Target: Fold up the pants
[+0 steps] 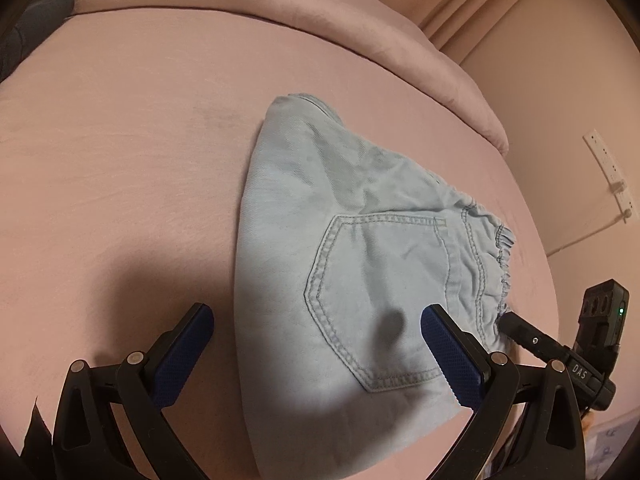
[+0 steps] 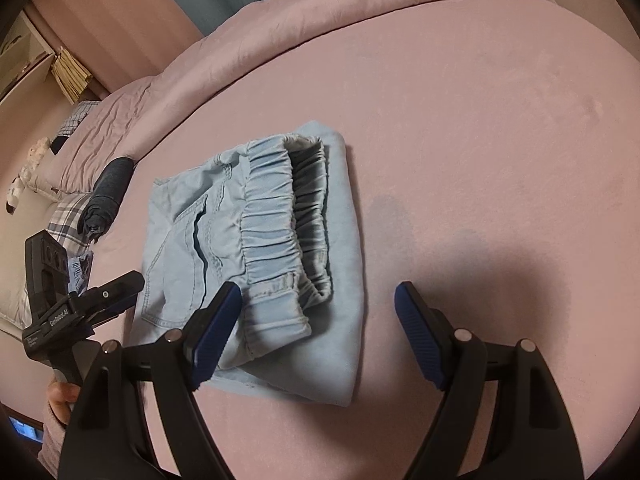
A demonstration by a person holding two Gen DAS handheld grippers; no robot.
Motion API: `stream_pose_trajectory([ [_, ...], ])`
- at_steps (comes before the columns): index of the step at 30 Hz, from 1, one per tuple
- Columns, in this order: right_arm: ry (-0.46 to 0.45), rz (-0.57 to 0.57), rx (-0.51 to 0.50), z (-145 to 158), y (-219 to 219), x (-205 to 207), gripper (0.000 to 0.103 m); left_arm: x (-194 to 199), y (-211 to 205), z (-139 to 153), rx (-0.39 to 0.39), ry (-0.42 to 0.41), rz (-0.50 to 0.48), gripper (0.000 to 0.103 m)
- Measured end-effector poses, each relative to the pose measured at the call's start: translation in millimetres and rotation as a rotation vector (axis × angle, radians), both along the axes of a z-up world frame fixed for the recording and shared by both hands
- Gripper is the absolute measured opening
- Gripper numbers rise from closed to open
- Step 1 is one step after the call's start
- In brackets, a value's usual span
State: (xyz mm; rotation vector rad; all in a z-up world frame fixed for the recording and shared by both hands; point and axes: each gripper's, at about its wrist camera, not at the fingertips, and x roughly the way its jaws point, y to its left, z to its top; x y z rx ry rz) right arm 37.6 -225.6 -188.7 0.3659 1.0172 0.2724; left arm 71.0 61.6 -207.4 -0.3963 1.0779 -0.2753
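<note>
Soft, limp light-blue denim pants (image 2: 256,248), folded on a pink bedsheet (image 2: 480,120), are best gripped at the elastic waistband (image 2: 272,216) toward ten o'clock of the wide-open, empty right gripper (image 2: 316,300), the left gripper (image 1: 316,320) likewise seen agape and empty.

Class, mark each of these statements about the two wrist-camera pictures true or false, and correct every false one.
1. The pants lie folded on a pink bed sheet. True.
2. The right gripper is clamped on the waistband. False: its jaws stand open, with nothing pinched between them.
3. A stitched back pocket shows on the top layer. True.
4. The pants are dark green. False: they are light blue.
5. The left gripper stands open over the pants' edge. True.
6. The waistband is smooth and flat. False: it is gathered elastic.
</note>
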Motion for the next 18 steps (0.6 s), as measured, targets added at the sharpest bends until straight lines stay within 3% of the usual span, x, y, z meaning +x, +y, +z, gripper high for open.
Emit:
stream_pose_trajectory([
  [18,0.034,0.032,0.074,-8.8,6.4,11.8,0.081,15.7,-17.8,-3.3,-0.018,-0.015,-0.051,0.103],
])
